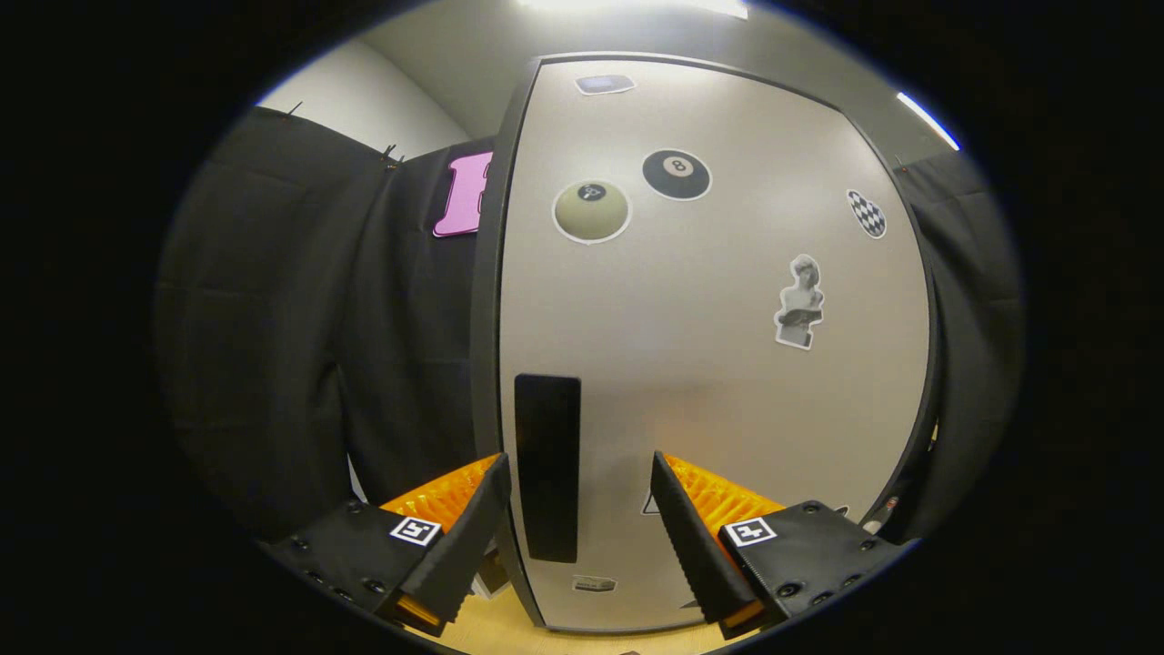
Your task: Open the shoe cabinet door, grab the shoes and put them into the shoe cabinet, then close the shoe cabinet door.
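Currently the jaws of the gripper stand apart, released, straddling the dark handle near the left edge of the shoe cabinet door.

The cabinet door stood directly ahead of the gripper, close and upright; the handle ran vertically near the door's left edge, low down, and lay between the two spread fingers, nearer the left finger than the right finger; whether either finger touched the door could not be told. Stickers sat on the door above the handle: two ball stickers side by side near the top, a bust sticker lower and to the right, a checked sticker near the right edge. The booth cloth hung to the left, behind the door's edge, and again to the right; the floor lay below the door.
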Action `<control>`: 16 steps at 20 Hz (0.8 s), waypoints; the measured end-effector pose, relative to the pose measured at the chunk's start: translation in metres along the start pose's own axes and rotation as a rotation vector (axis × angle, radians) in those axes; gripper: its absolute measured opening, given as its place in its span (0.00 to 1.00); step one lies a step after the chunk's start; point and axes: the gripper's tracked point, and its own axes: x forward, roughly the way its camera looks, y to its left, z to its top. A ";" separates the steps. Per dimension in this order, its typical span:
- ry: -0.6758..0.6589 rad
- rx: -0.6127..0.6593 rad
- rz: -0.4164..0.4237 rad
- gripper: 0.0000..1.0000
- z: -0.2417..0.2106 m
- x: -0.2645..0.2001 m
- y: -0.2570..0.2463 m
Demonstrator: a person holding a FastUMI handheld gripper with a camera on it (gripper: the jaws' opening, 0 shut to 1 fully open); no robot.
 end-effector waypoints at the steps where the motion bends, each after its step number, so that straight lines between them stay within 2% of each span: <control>1: 0.007 -0.003 -0.007 0.97 -0.001 0.003 0.000; 3: 0.009 0.004 -0.036 0.91 -0.001 0.004 -0.004; 5: 0.009 0.034 -0.029 0.80 0.001 0.006 0.000; 8: 0.057 0.064 0.004 0.50 -0.007 0.010 0.011; 9: 0.058 0.069 0.007 0.43 -0.006 0.012 0.013; 14: 0.058 0.059 -0.017 0.32 -0.007 0.010 0.013; 16: 0.050 0.064 0.003 0.26 -0.007 0.010 0.013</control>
